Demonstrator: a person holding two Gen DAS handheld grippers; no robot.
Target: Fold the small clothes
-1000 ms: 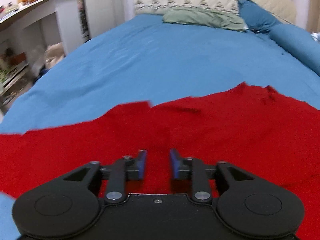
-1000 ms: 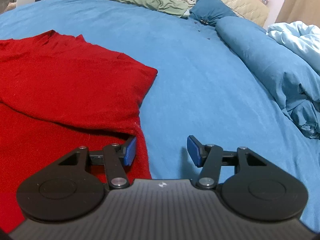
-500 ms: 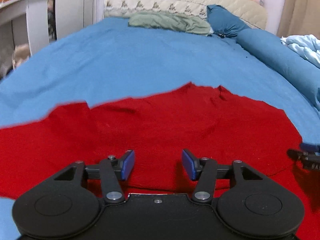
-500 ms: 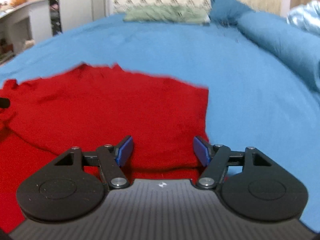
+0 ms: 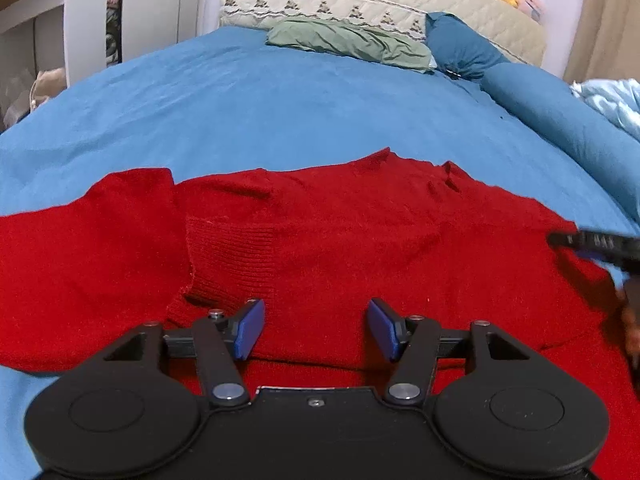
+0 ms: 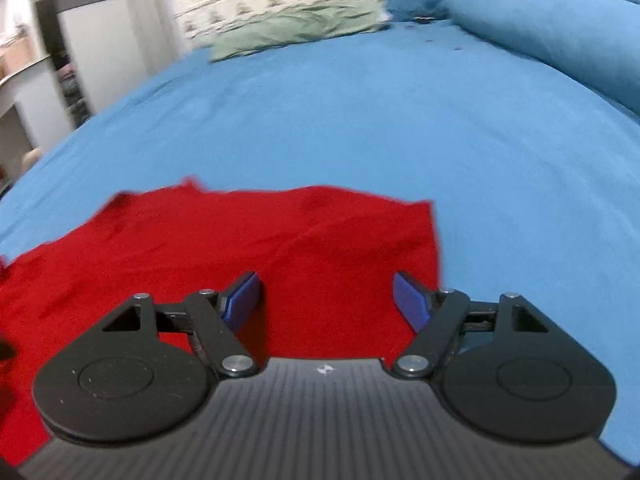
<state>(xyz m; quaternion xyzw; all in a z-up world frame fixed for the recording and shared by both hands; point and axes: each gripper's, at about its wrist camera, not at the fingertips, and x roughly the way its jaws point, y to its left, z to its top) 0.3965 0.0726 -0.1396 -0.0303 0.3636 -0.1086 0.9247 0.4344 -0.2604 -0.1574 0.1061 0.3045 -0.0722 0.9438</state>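
A red knit sweater lies spread on the blue bed sheet, with a ribbed sleeve cuff folded over its body. My left gripper is open and empty just above the sweater's near part. My right gripper is open and empty over the sweater's right side, near its right edge. The tip of the right gripper shows at the right edge of the left wrist view.
A green pillow and a quilted headboard are at the far end of the bed. A rolled blue duvet lies along the right side. A white desk stands left of the bed.
My left gripper has opened wide and let go of the sweater, with the sleeve now folded over the body. My right gripper has swung left over the sweater and stays open.
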